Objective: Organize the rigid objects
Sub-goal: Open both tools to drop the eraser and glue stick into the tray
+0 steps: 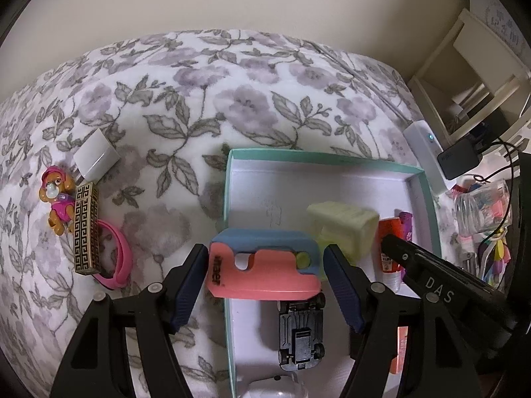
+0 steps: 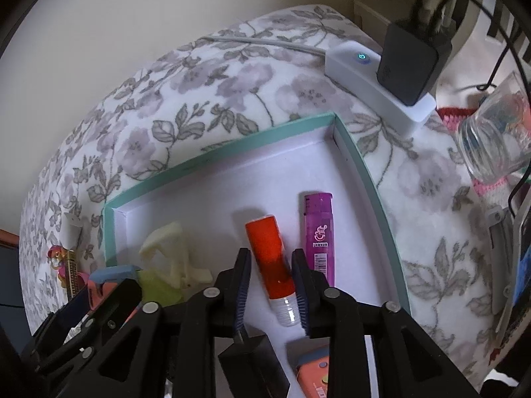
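While the left tongs (image 1: 265,282) stand open over the near-left part of the teal-rimmed box (image 1: 428,205), a pink-and-blue foam block (image 1: 262,268) sits between their two fingers with a visible gap on each side, so nothing is clamped; whether the block rests on the box edge or is partly propped on the toy car cannot be told. Its long axis runs across the opening, from finger to finger. Beneath and nearer the camera lies an upturned black toy car (image 1: 300,335), and farther in stands a pale yellow plastic piece (image 1: 341,229). The right tongs (image 2: 270,278) are also parted, straddling an orange glue stick (image 2: 270,262) that lies on the box floor with its long axis pointing away along the fingers and its clear end nearest the camera; the fingers appear just beside it rather than pressing it. A purple lighter (image 2: 318,232) lies parallel, just to its right. Outside the box on the floral bedspread (image 1: 199,99), well to the left, remain a white charger plug (image 1: 96,159), a puppy figurine (image 1: 58,199), a gold patterned clip (image 1: 86,229) and a pink band (image 1: 119,258). Judged from this layout, the left hand is the nearer one for those remaining items.
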Demonstrator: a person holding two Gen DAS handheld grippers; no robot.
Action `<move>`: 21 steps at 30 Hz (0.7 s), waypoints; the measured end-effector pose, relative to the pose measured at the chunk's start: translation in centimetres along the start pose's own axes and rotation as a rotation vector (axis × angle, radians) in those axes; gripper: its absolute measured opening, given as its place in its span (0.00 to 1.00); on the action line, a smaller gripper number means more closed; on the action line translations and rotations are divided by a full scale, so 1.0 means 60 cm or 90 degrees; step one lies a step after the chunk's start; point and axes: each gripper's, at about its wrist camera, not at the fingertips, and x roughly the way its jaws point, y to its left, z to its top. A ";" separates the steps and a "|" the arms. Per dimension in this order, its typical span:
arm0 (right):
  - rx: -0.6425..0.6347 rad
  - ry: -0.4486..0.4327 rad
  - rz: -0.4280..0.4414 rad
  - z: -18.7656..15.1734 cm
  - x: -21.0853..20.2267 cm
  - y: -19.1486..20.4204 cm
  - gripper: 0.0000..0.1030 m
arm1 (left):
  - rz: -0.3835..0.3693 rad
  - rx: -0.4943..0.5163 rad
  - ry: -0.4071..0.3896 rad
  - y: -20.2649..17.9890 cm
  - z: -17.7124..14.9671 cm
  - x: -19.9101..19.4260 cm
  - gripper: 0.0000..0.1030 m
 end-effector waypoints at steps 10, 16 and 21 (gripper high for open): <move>-0.013 -0.062 -0.005 0.013 -0.060 0.017 0.41 | -0.020 -0.016 -0.038 0.012 0.017 -0.050 0.72; -0.028 -0.106 -0.006 0.018 -0.101 0.032 0.60 | 0.000 -0.030 -0.079 0.031 0.027 -0.089 0.73; -0.043 -0.126 -0.003 0.018 -0.117 0.049 0.67 | 0.017 -0.052 -0.103 0.054 0.033 -0.109 0.86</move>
